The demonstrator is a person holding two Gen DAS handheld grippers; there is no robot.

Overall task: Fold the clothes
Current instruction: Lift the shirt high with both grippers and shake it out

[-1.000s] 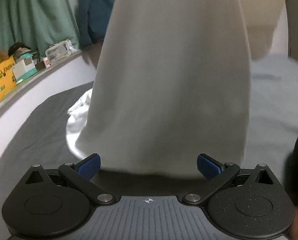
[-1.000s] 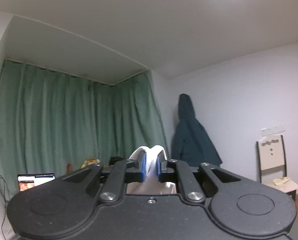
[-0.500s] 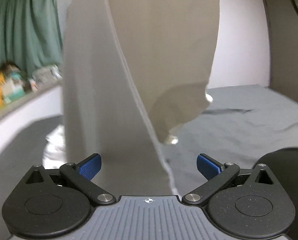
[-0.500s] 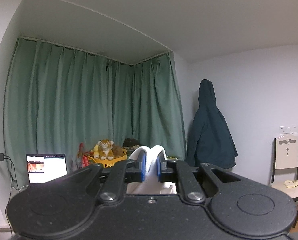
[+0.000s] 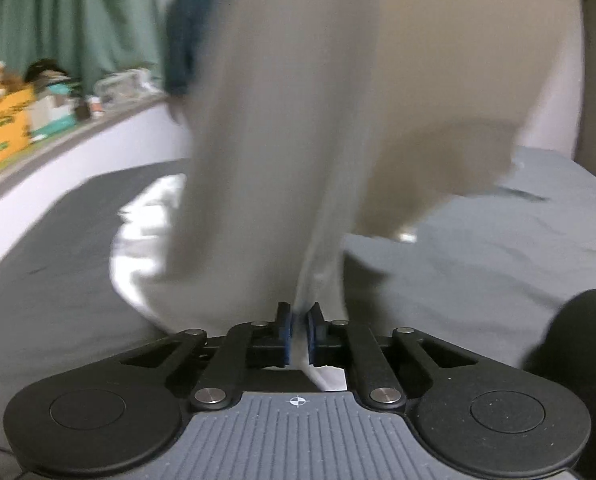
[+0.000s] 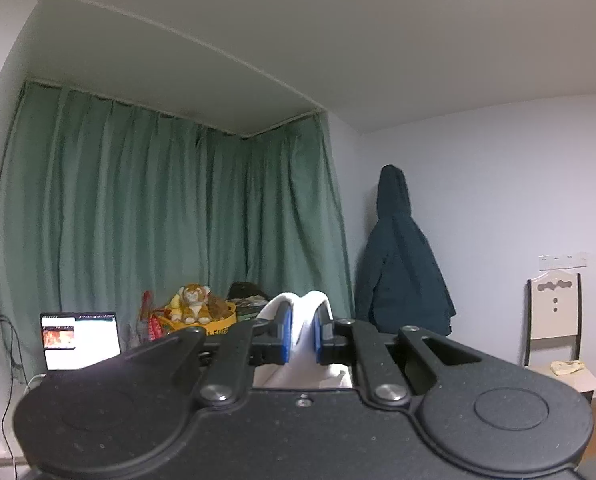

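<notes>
In the left wrist view the left gripper (image 5: 297,326) sits at lower centre, its blue pads clenched on an edge of the shirt (image 5: 298,112). The pale shirt hangs blurred through the middle and upper frame, above a grey bed (image 5: 478,260). A white garment (image 5: 146,224) lies on the bed at centre left. On the ledge at far left, a yellow box (image 5: 2,132) holds something too blurred to name.

In the right wrist view the right gripper (image 6: 300,330) at lower centre grips a white fold of the shirt (image 6: 302,308), which bulges above the pads. Only here (this camera points up, away from the bed) do the laptop (image 6: 80,340) at lower left, a chair (image 6: 556,320) at right, and the box's (image 6: 214,326) contents show: a plush tiger (image 6: 194,304) sits in it. A dark coat (image 6: 402,264) hangs right of green curtains (image 6: 158,216).
</notes>
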